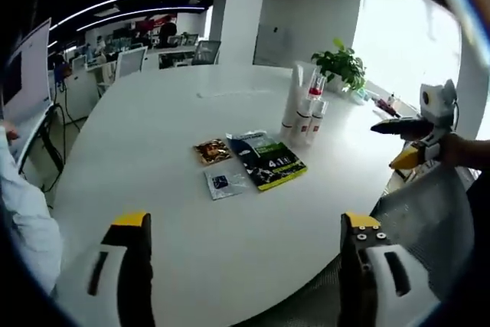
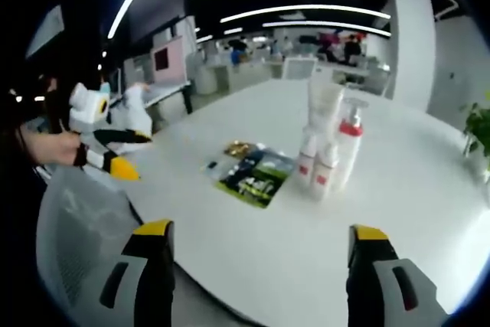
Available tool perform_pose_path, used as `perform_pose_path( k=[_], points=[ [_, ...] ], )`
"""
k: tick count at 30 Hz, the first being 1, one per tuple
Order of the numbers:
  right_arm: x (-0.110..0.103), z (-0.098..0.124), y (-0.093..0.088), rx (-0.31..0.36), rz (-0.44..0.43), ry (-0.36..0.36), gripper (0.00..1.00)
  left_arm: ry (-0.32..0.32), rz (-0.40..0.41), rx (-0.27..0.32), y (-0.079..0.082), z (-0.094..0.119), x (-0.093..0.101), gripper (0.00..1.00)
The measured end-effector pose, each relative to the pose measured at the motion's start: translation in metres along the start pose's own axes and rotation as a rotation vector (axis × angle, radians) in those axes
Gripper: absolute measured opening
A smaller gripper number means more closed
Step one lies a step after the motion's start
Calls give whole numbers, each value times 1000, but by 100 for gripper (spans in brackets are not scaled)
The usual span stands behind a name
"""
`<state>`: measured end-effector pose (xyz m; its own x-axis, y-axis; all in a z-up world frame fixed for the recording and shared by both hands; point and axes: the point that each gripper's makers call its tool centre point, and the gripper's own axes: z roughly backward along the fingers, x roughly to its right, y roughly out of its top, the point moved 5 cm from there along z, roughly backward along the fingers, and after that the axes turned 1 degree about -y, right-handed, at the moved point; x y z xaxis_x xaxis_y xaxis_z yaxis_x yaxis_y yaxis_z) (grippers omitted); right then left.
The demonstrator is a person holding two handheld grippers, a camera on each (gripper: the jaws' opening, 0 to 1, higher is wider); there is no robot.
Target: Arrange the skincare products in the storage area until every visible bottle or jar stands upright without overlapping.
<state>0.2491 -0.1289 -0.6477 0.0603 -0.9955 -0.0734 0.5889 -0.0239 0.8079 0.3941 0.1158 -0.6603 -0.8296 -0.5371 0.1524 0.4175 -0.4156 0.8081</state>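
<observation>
A cluster of white skincare bottles [image 1: 305, 106] stands upright on the white table [image 1: 176, 166], one with a red pump top; in the right gripper view the same bottles [image 2: 329, 147] stand past the middle. My left gripper [image 1: 243, 227] is open above the near table edge, well short of them. My right gripper [image 2: 260, 239] is open too, with nothing between its jaws. The right gripper [image 1: 417, 132] shows at the right in the left gripper view, and the left gripper [image 2: 107, 147] at the left in the right gripper view.
A green-and-black book [image 1: 268, 160], a gold sachet [image 1: 213, 151] and a silver sachet [image 1: 224, 182] lie flat near the bottles. A potted plant [image 1: 341, 67] stands at the far edge. A grey mesh chair [image 2: 84, 227] sits by the table's near side.
</observation>
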Motion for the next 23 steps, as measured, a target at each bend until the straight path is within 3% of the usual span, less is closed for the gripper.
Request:
perform_pose_path(
  k=[5,23],
  points=[
    [0,1,0,-3,4,-2,99,-6,15,30,3,1,0,99],
    [1,1,-1,-3,3,-11,99,3,22,21,1,3,0,99]
  ],
)
